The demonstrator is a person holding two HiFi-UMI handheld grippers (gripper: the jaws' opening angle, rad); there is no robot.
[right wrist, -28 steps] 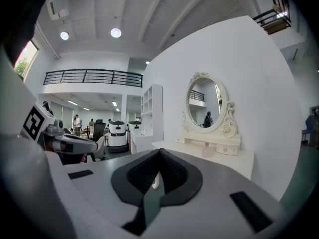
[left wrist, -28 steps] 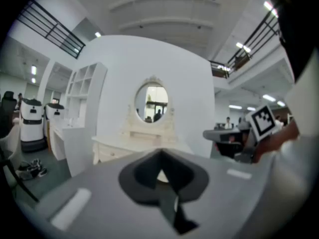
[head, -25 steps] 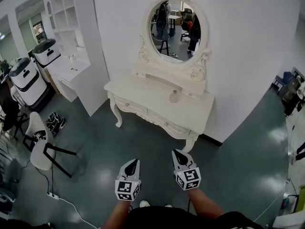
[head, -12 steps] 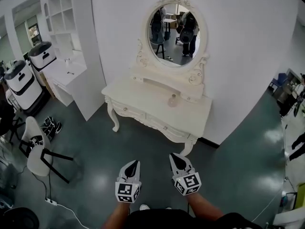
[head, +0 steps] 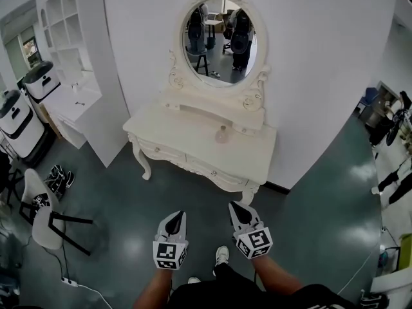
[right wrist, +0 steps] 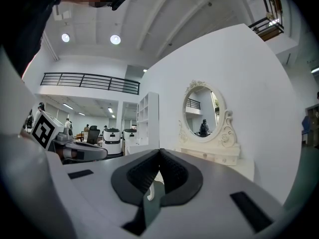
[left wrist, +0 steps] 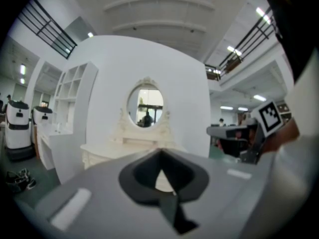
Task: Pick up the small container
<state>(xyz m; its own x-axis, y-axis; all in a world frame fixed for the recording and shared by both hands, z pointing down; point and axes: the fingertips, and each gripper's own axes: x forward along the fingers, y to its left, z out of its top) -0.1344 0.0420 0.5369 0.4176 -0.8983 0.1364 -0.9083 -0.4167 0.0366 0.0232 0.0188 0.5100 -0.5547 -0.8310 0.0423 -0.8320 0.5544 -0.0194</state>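
Observation:
A small pale container (head: 221,134) stands on the cream dressing table (head: 193,143), below the oval mirror (head: 219,36). Both grippers hang low over the green floor, well short of the table. My left gripper (head: 176,215) is shut with nothing in it, its tips meeting in the left gripper view (left wrist: 160,152). To its right, my right gripper (head: 235,207) is also shut and empty, its jaws closed to a point (right wrist: 159,151). The table and mirror show ahead in both gripper views.
A white shelf unit and counter (head: 71,102) stand left of the table. A white chair (head: 42,217) and shoes (head: 56,179) sit on the floor at left, with white machines (head: 16,118) behind. The person's foot (head: 221,256) shows between the grippers.
The view has shifted closer and to the right, so the table and mirror sit further left in frame. Both grippers stay shut and keep their place. A foot has come into view.

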